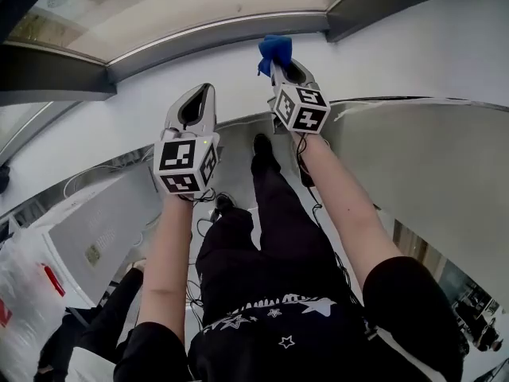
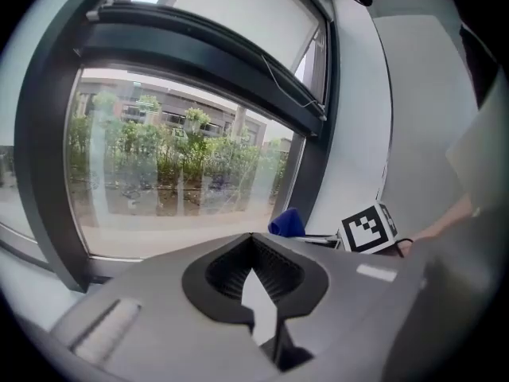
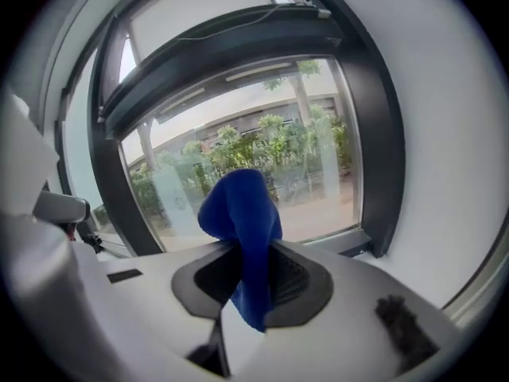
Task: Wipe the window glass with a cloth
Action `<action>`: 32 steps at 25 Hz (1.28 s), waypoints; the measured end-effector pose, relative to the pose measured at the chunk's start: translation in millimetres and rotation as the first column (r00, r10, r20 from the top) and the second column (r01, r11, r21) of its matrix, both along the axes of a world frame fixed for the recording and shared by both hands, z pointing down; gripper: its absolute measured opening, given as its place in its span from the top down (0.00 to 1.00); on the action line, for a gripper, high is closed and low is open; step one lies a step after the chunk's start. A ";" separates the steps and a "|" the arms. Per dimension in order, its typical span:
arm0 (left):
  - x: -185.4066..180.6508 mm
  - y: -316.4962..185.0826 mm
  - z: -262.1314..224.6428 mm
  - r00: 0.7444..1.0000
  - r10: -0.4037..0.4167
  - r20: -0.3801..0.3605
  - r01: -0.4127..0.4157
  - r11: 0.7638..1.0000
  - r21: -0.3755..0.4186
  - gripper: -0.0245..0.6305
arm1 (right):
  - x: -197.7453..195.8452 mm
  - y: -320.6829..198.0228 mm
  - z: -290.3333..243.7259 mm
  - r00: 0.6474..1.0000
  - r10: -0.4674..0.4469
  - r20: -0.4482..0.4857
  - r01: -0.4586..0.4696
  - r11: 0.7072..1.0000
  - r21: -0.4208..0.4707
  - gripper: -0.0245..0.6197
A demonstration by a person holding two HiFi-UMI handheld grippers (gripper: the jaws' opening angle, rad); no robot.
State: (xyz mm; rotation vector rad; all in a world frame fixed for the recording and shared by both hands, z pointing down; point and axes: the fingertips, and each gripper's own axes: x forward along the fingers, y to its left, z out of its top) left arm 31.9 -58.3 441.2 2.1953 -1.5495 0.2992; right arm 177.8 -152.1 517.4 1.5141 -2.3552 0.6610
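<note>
Blue crumpled cloth [image 3: 241, 213] is clamped in the right tool [image 3: 248, 249] facing the dark-framed window glass [image 3: 318, 150], while the left tool [image 2: 253, 239], also facing that glass, is clenched on nothing.

— Where's the head view?
— Up top, looking steeply down along both arms toward the window glass [image 1: 199, 6].
— And the others?
— One rides the left tongs [image 2: 253, 239], one the right tongs [image 3: 250, 249], both near and facing that same glass.
</note>
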 end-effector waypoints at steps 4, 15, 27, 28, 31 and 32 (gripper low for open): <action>-29.1 40.6 -29.6 0.999 -0.037 -0.002 0.037 0.999 0.033 0.95 | -42.2 34.8 -48.1 0.998 -0.068 0.019 0.067 0.997 0.043 0.84; -80.0 131.4 -107.3 0.998 -0.059 -0.022 0.062 0.987 0.146 0.95 | -93.1 134.1 -155.7 0.992 -0.105 0.077 0.092 0.984 0.155 0.84; -55.5 186.8 -140.4 0.999 -0.009 -0.044 0.015 0.989 0.147 0.95 | -57.4 208.7 -207.7 0.989 -0.109 0.098 0.097 0.988 0.119 0.84; -52.8 189.5 -142.4 0.999 -0.010 -0.040 0.016 0.989 0.145 0.95 | -54.4 211.3 -210.7 0.988 -0.115 0.099 0.103 0.987 0.120 0.84; -45.7 197.5 -150.6 0.999 -0.023 -0.028 0.027 0.989 0.146 0.95 | -47.4 220.7 -216.2 0.983 -0.148 0.110 0.135 0.984 0.116 0.85; -43.5 200.0 -153.7 0.999 -0.031 -0.022 0.034 0.988 0.149 0.95 | -45.2 223.5 -218.2 0.980 -0.162 0.115 0.149 0.982 0.118 0.84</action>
